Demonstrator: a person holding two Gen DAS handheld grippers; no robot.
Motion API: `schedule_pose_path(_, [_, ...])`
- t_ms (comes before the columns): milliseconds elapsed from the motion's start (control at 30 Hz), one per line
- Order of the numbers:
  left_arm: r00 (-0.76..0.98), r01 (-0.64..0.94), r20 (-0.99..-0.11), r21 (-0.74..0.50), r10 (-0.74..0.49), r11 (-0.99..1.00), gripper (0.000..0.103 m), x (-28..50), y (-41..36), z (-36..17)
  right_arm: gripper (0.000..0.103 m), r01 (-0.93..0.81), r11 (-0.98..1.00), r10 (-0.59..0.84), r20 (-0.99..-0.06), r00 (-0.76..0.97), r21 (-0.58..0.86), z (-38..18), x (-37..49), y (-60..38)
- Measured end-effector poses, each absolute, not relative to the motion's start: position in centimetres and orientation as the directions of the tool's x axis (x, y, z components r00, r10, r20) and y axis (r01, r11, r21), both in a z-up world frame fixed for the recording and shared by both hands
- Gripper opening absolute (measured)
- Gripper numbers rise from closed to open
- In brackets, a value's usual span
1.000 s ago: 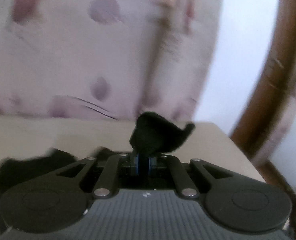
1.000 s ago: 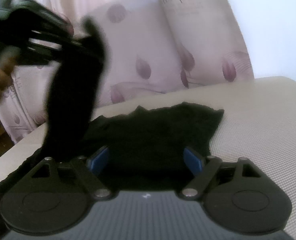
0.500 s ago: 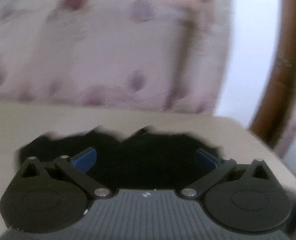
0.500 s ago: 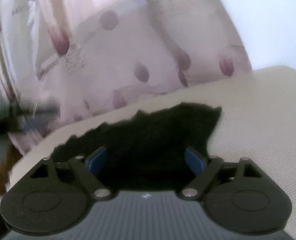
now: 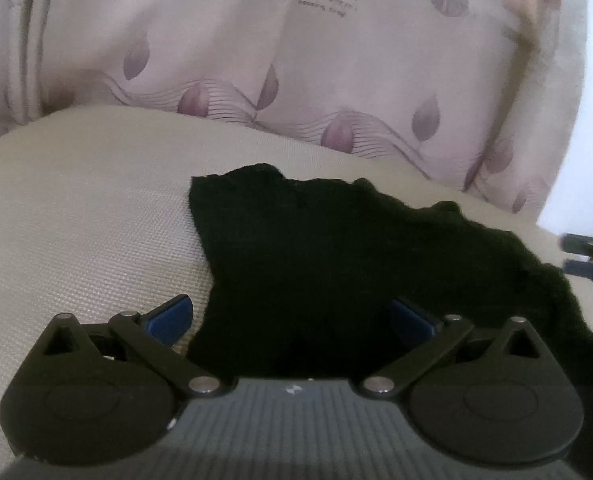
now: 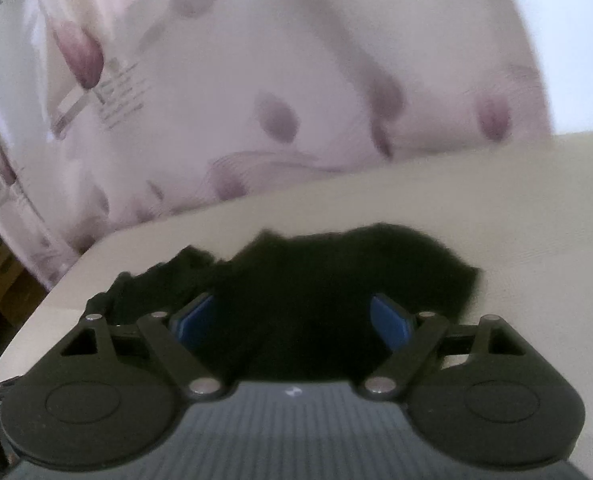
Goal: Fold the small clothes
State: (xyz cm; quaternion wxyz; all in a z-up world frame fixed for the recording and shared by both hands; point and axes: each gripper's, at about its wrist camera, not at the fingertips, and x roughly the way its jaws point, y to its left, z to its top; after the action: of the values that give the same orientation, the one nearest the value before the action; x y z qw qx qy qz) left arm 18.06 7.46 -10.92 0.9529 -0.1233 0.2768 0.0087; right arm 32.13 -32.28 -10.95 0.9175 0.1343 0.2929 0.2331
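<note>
The black garment lies flat on the cream cushion. The left gripper and right gripper gape wide, holding nothing. A careless pinch could catch only 1 layer, bunching the fold.

Both wrist views look low and close over the black garment toward the curtain.

I see a pale curtain printed with mauve leaves hanging behind the beige woven cushion, with bright white light at the right edge and brown wood low left.
</note>
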Motion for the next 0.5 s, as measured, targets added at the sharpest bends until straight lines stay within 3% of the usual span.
schedule_pose_path(167, [0.840, -0.102, -0.539, -0.264, -0.059, 0.959, 0.103, 18.9, 7.4, -11.2, 0.085, -0.445, 0.874, 0.480, -0.498, 0.723, 0.195, -10.8, 31.0, -27.7])
schedule_pose_path(267, [0.840, -0.118, -0.538, -0.291, -0.061, 0.949, 0.103, 19.0, 7.8, -11.4, 0.085, -0.421, 0.906, 0.326, -0.553, 0.767, -0.049, -11.9, 29.4, -24.1])
schedule_pose_path(333, [0.842, -0.121, -0.536, -0.293, -0.058, 0.949, 0.103, 18.7, 7.8, -11.3, 0.085, -0.391, 0.911, 0.243, -0.592, 0.769, -0.134, -12.8, 28.1, -23.4])
schedule_pose_path(500, [0.846, -0.123, -0.530, -0.306, -0.061, 0.944, 0.103, 18.7, 8.0, -11.4, 0.086, -0.112, 0.992, 0.069, -0.534, 0.843, -0.049, -12.4, 22.1, -30.6])
